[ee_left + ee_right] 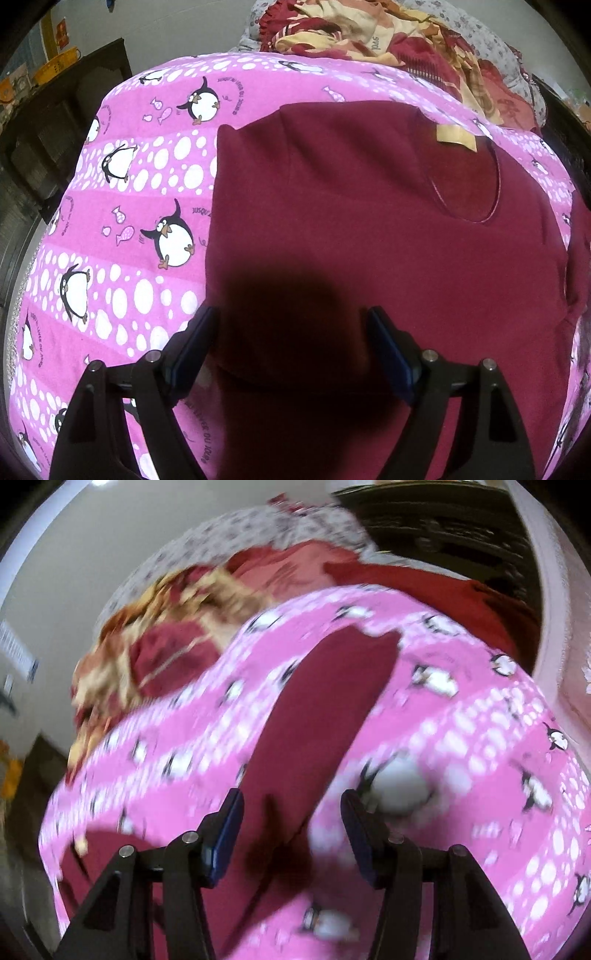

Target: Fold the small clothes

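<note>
A maroon shirt (pixel 369 221) lies flat on a pink penguin-print sheet (pixel 129 184), its neckline and tan label (pixel 456 136) toward the far right. My left gripper (pixel 291 314) hangs open just above the shirt's near part and casts a dark shadow on the cloth; nothing is between its pads. The right wrist view is motion-blurred. There a long maroon sleeve (pixel 325 709) runs away over the sheet (pixel 480 738). My right gripper (pixel 291 797) is above the sleeve's near end, jaws apart, the pads not pressing on the cloth.
A heap of red, cream and grey-patterned cloth (pixel 369 33) lies at the far end of the bed, also blurred in the right wrist view (pixel 166 646). Dark wooden furniture (pixel 55 129) stands to the left, with a pale wall behind.
</note>
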A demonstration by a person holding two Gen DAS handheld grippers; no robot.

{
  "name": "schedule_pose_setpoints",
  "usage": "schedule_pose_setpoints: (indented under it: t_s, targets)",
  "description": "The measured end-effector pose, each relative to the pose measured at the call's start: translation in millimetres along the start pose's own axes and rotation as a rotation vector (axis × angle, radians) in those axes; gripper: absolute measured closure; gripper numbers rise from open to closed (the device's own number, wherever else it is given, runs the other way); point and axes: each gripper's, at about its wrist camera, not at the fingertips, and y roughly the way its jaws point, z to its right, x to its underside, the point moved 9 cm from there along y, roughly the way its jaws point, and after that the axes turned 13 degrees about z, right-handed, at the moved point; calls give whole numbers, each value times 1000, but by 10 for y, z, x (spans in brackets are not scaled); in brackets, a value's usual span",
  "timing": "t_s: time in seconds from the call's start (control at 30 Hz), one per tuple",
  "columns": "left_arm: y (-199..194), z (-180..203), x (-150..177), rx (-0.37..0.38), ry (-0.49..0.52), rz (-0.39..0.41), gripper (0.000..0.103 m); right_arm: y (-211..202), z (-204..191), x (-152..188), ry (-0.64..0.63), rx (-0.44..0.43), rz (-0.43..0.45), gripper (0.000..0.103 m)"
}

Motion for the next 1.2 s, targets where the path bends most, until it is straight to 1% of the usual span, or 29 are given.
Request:
schedule_pose_setpoints:
  t_s: [0.13,0.2,0.27,0.3,0.33,0.37,0.4,0.43,0.5,0.6,0.67,0.73,0.8,0.87,0.93,1.03,1.07,1.2]
  targets:
    - [12,-20,-29,-9,-4,6,21,251,83,-107,53,4,-20,44]
    - [15,-38,-43,-12,-9,9,21,362,116,-111,68,-5,-27,44]
    - [20,-60,-37,-15,-10,4,21,457,148,-84,67,15,-35,44]
    - [19,-71,-34,-17,-10,3,21,475,163,-91,76,17,-22,46]
    - [17,-81,-32,-19,-10,4,21,481,174,-107,78,22,-7,56]
    - [11,-92,-29,-21,-10,5,21,475,167,-126,65,24,5,63]
    - [6,-101,-23,-22,-10,5,21,457,169,-141,56,18,11,82]
    - [0,-109,-18,-22,-11,5,21,421,141,-163,45,0,15,94]
    - [-15,-125,-15,-20,-17,7,21,324,76,-215,14,-28,32,95]
    - [-44,-154,-27,-19,-31,14,21,79,-149,-314,-50,-86,69,95]
    - [-77,-177,-31,-16,-47,19,21,-105,-351,-339,-73,-149,82,95]
    - [-108,-193,-38,-11,-60,22,21,-254,-561,-320,-126,-189,88,95]
    - [-139,-195,-46,-6,-68,23,21,-361,-760,-240,-156,-234,71,95]
    - [-188,-193,-53,0,-72,31,21,-453,-982,-89,-169,-302,27,95]
    - [-227,-191,-57,1,-66,38,21,-549,-1216,98,-215,-362,-8,95]
    - [-256,-190,-59,2,-66,39,21,-735,-1564,463,-285,-457,-59,95]
    - [-268,-195,-60,3,-71,40,21,-783,-1700,633,-310,-487,-88,95]
    - [-294,-192,-64,1,-76,45,21,-861,-1978,1144,-364,-558,-171,95]
